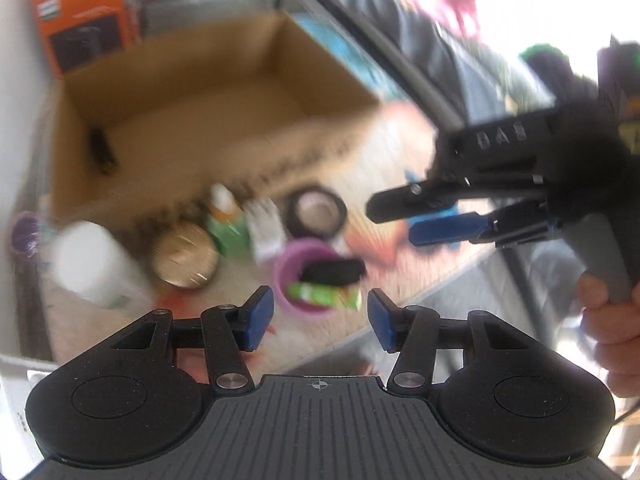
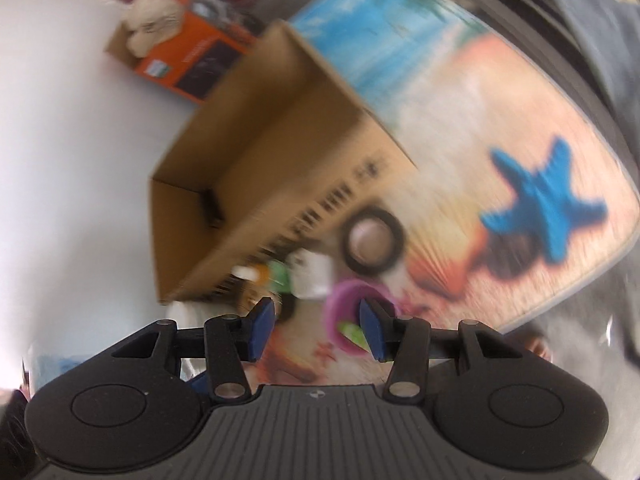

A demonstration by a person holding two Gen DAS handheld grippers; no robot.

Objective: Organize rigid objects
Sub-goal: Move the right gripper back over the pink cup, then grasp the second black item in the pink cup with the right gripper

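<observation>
In the left wrist view the left gripper (image 1: 321,317) hangs wide apart and empty just short of the round purple plastic cup (image 1: 298,280) beside the open brown cardboard box (image 1: 208,120), while in the right wrist view the right gripper (image 2: 318,330), equally spread and empty, frames that cup (image 2: 348,300) behind its right finger.

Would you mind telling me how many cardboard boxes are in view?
2: the large open cardboard box on the table, and a smaller orange box behind it. Others may be hidden.
</observation>
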